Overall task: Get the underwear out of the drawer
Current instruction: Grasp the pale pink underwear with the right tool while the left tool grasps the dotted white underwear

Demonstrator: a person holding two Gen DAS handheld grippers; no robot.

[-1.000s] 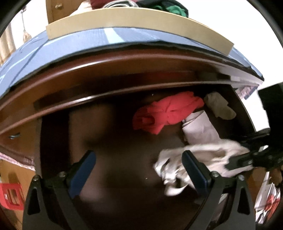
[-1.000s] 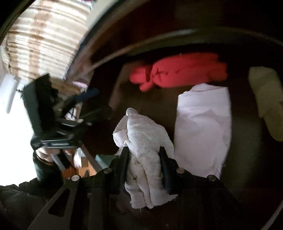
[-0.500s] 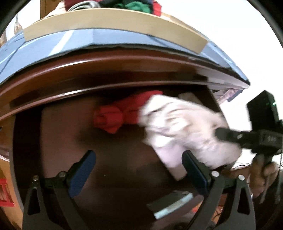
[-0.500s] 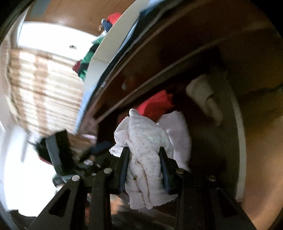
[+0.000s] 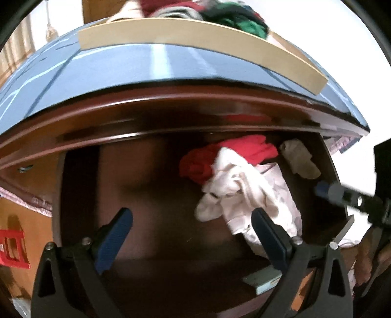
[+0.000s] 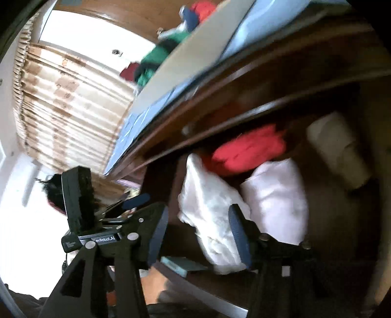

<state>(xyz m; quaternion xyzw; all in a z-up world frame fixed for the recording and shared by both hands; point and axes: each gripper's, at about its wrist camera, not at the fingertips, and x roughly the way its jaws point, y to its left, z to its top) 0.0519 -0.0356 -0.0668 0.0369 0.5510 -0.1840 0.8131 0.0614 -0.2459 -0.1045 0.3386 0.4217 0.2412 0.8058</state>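
The white underwear [image 5: 234, 193] lay crumpled in the dark wooden drawer [image 5: 151, 200], draped partly over a folded pale pink cloth [image 5: 281, 193] and touching the red garment [image 5: 234, 151] behind it. In the right wrist view the underwear [image 6: 207, 203] sat just ahead of the right gripper [image 6: 198, 234], whose blue-padded fingers [image 6: 238, 232] stood spread apart with nothing pinched between them; the cloth touched or overlapped the right-hand finger, though the blur hid which. The left gripper [image 5: 193, 237] hung over the drawer's bare floor, its fingers [image 5: 114, 234] likewise spread wide and empty.

Only the left wrist view showed the right gripper's tip [image 5: 342, 193] from the side, pointing in over the drawer's right wall. Only the right wrist view showed the striped blinds [image 6: 63, 107] and the left gripper [image 6: 110, 208] from outside. A beige rolled item [image 5: 300, 159] lay at the drawer's back right corner. Above the drawer ran a blue-covered top [image 5: 122, 73] with a pale board [image 5: 195, 41] and heaped green and red clothes [image 5: 234, 17]. A red plastic crate [image 5: 12, 247] stood at lower left.
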